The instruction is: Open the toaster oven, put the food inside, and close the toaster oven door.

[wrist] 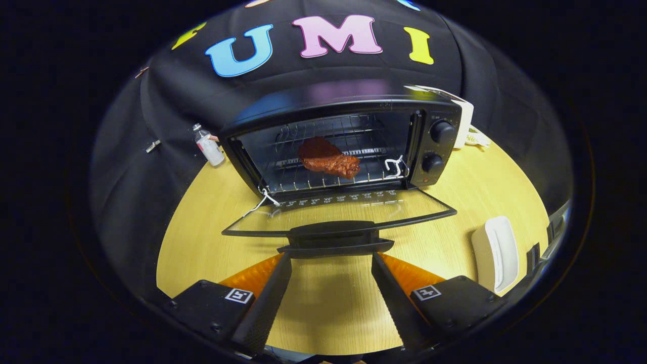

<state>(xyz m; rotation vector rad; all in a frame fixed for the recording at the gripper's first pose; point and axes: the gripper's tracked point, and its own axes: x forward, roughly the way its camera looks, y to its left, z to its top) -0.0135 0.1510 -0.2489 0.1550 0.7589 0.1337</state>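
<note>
Steak [328, 157] racked, door [336, 215] down — claw [331, 258] wide and empty at the handle [336, 237]; a shallow lift could slip off.

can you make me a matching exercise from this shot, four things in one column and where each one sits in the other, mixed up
Things:
1. meat
2. oven door
3. small bottle
4. tongs

Places:
A. left of the toaster oven, by the cloth wall
B. open, tips just short of the door handle
C. on the wire rack inside
D. folded down flat over the table

Pairs: 1-C, 2-D, 3-A, 4-B
</note>
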